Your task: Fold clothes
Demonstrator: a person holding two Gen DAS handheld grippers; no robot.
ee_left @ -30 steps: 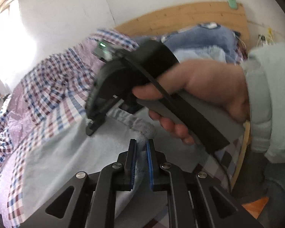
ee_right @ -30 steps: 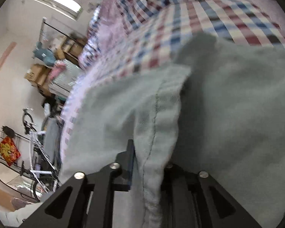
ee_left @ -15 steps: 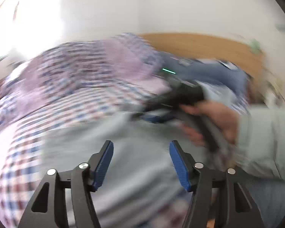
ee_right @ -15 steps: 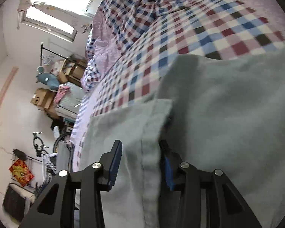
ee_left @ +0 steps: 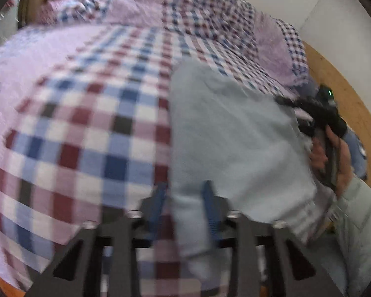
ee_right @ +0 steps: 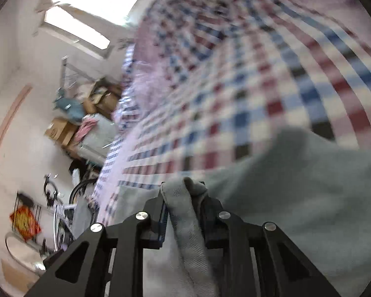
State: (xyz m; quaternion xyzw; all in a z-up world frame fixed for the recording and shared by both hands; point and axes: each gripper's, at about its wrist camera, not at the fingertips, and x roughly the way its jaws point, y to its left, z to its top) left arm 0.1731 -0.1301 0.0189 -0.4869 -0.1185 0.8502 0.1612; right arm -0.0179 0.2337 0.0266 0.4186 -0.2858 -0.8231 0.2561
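Garment (ee_left: 235,133), pale grey-blue, lies on the checked bedspread (ee_left: 91,128) with two edges taken up. Left gripper (ee_left: 184,204) has just been closing; a corner of the cloth sits between its blue pads, but blur hides whether they press it (grip unconfirmed). Right gripper (ee_right: 184,199) has likewise been closing and now pinches a bunched fold. Risk: if the left pads hold too little cloth, that corner could slip on lifting and the fold land crooked.
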